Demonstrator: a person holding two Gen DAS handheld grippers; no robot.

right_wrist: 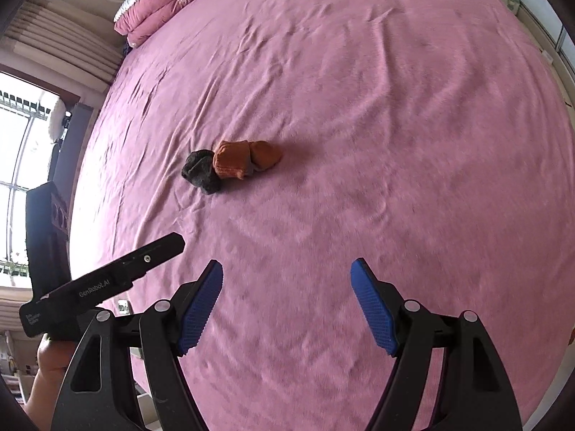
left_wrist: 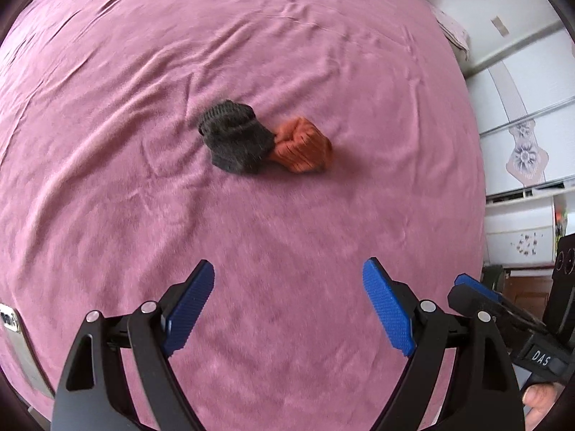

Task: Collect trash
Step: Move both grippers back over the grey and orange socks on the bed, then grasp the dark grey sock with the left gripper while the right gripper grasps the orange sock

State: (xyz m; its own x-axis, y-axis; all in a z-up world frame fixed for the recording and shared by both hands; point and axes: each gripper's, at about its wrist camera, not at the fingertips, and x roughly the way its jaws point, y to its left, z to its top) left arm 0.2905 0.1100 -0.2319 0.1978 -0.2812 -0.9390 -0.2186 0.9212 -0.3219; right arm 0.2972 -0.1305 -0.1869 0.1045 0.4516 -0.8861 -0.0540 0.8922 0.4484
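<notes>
A rolled dark grey sock (left_wrist: pixel 235 142) (right_wrist: pixel 200 171) and a rolled orange sock (left_wrist: pixel 301 146) (right_wrist: pixel 246 160) lie touching each other on a pink bedspread (left_wrist: pixel 251 54) (right_wrist: pixel 359 89). My left gripper (left_wrist: pixel 287 283) hovers above the bed on the near side of the pair, open, with nothing between its blue pads. My right gripper (right_wrist: pixel 286 280) is also open and empty, well short of the socks. Each gripper's black body shows at the edge of the other's view.
White floral wardrobe doors (left_wrist: pixel 521 115) stand past the bed's right edge. Folded pink bedding (right_wrist: pixel 158 10) lies at the head of the bed. A bright window (right_wrist: pixel 21 151) is to the left. A person's hand (left_wrist: pixel 539 402) holds the right gripper.
</notes>
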